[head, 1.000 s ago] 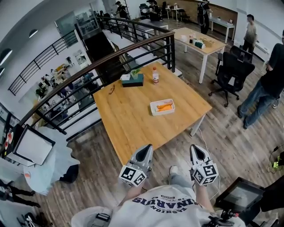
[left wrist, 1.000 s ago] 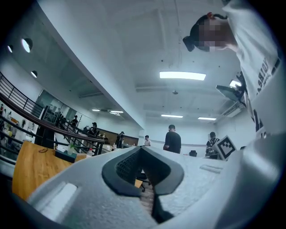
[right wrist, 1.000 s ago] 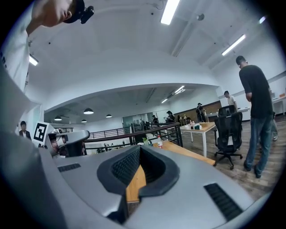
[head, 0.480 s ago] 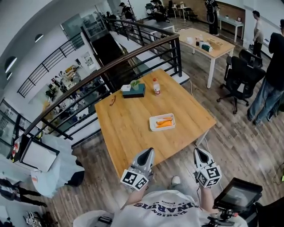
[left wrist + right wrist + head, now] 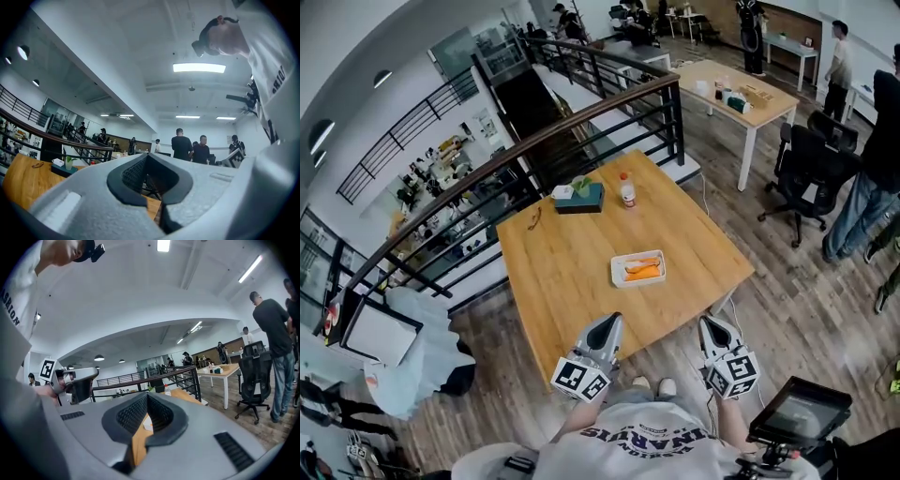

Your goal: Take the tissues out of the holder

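Tissue holder (image 5: 579,197) first: it sits at the far edge of the table (image 5: 562,291), on the railing (image 5: 581,117) side. It's a dark box with something white and something green showing at its top. From here that's too small for me to say which bit is tissue. A bottle (image 5: 626,191) stands just beside it on its right, and a white tray (image 5: 615,272) with orange pieces lies mid-table, nearer me.

Now my end. Left gripper (image 5: 607,324) and right gripper (image 5: 712,327) both hover at the near edge, well apart from the holder, with most of the tabletop and the tray between. Left jaws are together with nothing in them. Right jaws are pressed closed too, and empty.

So I read this as the approach, with no tissue drawn yet. To do it well, I'd carry both grippers past the tray without clipping it and spread the jaws before arriving. One gripper steadies the box while the other pinches the tissue near its tip and lifts straight up, so the holder doesn't slide toward that edge.
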Tool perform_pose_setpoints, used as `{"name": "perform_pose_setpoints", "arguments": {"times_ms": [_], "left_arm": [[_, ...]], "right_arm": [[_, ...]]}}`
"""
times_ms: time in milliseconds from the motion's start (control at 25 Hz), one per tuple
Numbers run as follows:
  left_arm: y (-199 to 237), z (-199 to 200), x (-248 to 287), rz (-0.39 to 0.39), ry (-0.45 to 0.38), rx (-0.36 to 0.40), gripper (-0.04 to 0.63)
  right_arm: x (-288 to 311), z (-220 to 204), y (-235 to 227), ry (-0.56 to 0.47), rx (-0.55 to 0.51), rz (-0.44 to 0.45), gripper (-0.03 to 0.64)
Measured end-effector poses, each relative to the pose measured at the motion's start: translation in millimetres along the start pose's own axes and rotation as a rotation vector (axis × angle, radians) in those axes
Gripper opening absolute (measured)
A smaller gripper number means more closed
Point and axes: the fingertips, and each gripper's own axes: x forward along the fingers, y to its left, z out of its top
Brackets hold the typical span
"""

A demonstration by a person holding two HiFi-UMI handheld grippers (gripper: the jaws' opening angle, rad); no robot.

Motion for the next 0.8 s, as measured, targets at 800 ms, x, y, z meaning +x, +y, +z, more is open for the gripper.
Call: {"name": "perform_pose_setpoints", "arguments": {"times_ms": [800], "left_arm": [[70.0,12.0,-24.6,0.044,-0.06,-0.036,0.0]], "right_arm": [[78.6,4.0,46.3,0.093,-0.18,0.096,0.008]]}}
